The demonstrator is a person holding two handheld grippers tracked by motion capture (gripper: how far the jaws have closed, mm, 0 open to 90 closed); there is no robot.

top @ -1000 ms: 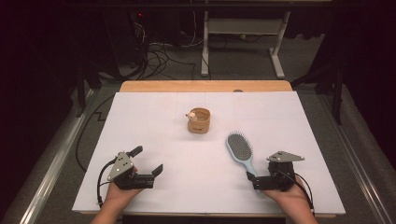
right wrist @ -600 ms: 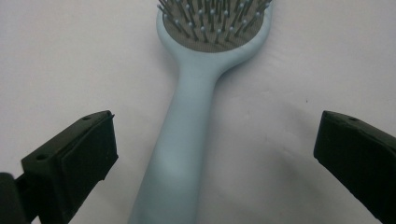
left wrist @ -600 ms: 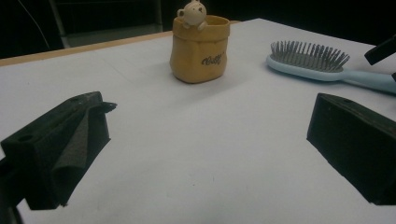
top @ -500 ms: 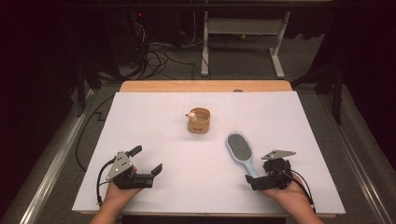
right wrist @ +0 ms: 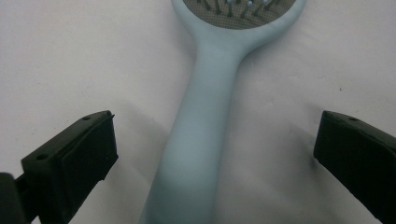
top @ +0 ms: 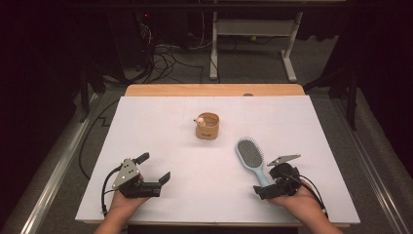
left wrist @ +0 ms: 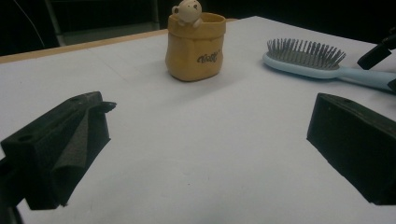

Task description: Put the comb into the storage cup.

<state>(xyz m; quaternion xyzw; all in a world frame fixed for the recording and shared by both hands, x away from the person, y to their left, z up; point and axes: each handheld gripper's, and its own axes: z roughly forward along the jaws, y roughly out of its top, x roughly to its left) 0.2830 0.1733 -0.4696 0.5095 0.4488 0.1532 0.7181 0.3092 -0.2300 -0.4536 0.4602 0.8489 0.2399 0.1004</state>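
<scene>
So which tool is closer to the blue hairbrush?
The right tool. Its open jaws straddle the blue hairbrush at the handle, not yet closed on it. The left tool sits open, far across the table.

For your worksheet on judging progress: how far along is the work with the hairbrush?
Done: the right gripper is lined up, jaws open on either side of the blue hairbrush handle. In hand: closing on it; no grip yet. Left: lifting the brush, which lies flat on the white table. The left gripper waits open.

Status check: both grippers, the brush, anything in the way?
Right gripper open, jaws straddling the brush handle, not closed on it. Left gripper open, idle over bare table. Brush flat, bristles up. Pot stands apart; nothing in the way.
</scene>
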